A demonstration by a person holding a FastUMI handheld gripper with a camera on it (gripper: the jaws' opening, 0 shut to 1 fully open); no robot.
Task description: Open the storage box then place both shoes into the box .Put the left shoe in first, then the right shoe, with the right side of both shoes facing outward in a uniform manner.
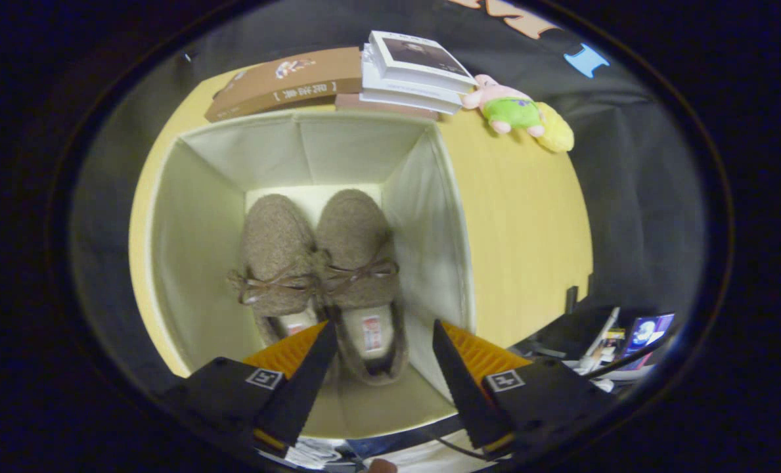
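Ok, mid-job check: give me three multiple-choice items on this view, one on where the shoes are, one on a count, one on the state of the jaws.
1. Where are the two shoes?
A. Inside the storage box, side by side
B. On the table beside the box
C. On the stack of books

2. How many shoes lie in the box?
A. One
B. Two
C. None

3. How does the gripper stand?
A. Shut on a shoe
B. Shut on the box wall
C. Open, holding nothing

Answers:
1. A: both fuzzy brown shoes rest on the box floor, toes pointing away.
2. B: a pair shows, each with a bow.
3. C: the jaws stand apart above the box's near end, with the heel of one shoe seen between them, untouched.
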